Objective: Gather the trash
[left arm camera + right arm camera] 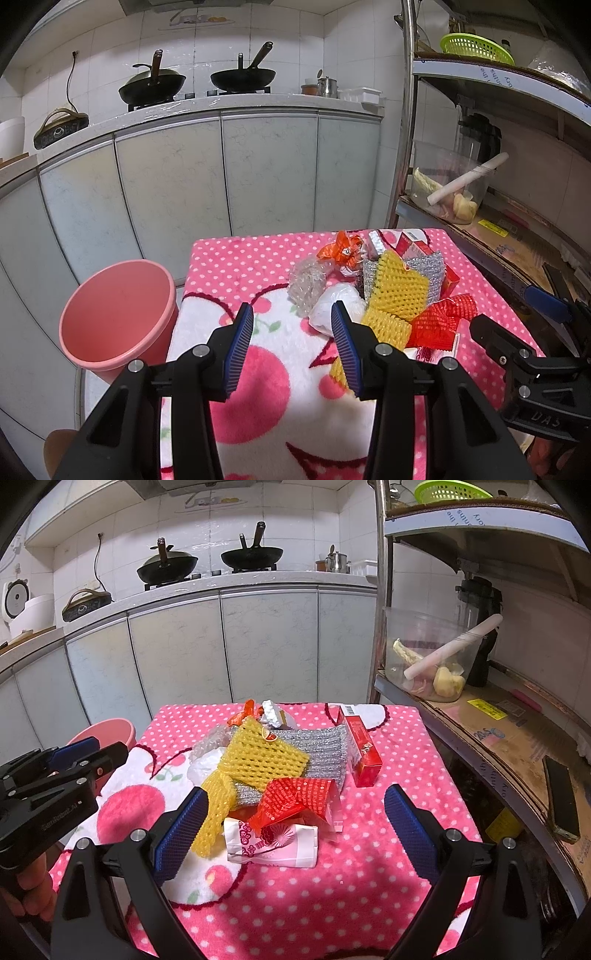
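A heap of trash lies on the pink dotted cloth: yellow foam net, red mesh sheet, silver bubble wrap, red carton, white tissue pack, clear bubble wrap, white bag, orange wrapper. The pink bin stands left of the table. My left gripper hovers open, just short of the white bag, nothing between its pads. My right gripper stands wide open, the tissue pack and red mesh between its fingers, untouched.
Grey cabinet doors run behind the table, with woks on the counter above. A metal shelf at right carries a clear plastic tub, cardboard and a phone. A person's hand holds the left gripper's handle.
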Demonstrator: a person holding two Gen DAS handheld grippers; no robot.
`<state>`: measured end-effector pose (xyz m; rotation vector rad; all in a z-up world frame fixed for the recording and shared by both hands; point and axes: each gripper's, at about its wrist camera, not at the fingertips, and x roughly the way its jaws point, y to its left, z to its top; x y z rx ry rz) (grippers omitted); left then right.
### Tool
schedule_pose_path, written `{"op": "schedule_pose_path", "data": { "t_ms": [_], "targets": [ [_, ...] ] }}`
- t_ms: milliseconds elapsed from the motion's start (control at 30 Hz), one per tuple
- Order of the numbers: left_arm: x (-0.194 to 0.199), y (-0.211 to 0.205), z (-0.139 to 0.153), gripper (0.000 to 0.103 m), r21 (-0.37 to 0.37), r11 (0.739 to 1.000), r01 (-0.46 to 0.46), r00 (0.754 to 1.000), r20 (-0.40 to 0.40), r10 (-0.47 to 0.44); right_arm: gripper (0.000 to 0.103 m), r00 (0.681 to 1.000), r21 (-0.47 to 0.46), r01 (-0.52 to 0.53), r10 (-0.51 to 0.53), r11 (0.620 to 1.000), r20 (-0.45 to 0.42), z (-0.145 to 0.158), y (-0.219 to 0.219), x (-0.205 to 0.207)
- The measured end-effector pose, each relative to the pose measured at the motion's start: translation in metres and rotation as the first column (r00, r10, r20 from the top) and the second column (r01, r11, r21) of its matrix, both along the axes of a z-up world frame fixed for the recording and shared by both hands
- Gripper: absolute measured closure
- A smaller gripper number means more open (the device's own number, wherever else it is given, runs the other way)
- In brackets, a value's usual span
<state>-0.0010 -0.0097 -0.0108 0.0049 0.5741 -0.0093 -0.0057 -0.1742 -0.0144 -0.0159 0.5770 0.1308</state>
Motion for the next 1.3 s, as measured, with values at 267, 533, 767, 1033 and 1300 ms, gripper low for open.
{"op": "schedule_pose_path", "data": {
  "t_ms": [267, 533, 767, 1033, 1300],
  "targets": [
    [0.003, 0.000, -0.004, 0.060, -0.007, 1.000, 0.008, 1.000, -0.011, -0.008, 0.006, 1.000, 0.007, -0.001, 0.001, 1.000, -0.001, -0.001, -0.003, 0.000],
    [0.013, 0.012, -0.013, 0.060, -0.049, 0.998, 0.026, 0.997, -0.068, -0.030, 0.006, 1.000, 0.011, -0.001, 0.001, 1.000, -0.012, -0.005, -0.012, 0.000],
    [0.008, 0.019, -0.018, 0.060, -0.087, 0.987, 0.136, 0.988, -0.065, -0.142, 0.006, 1.000, 0.009, -0.008, 0.009, 1.000, -0.029, -0.010, -0.023, -0.001],
    [0.011, 0.012, -0.038, 0.060, -0.180, 0.950, 0.256, 0.952, -0.123, -0.279, 0.010, 0.998, 0.014, -0.041, 0.042, 0.999, -0.054, -0.018, -0.027, -0.001],
    [0.037, -0.017, -0.052, 0.056, -0.146, 0.932, 0.332, 0.919, -0.173, -0.354, 0.016, 0.995, 0.054, -0.066, 0.070, 0.996, -0.074, -0.022, -0.027, 0.009]
  ]
}}
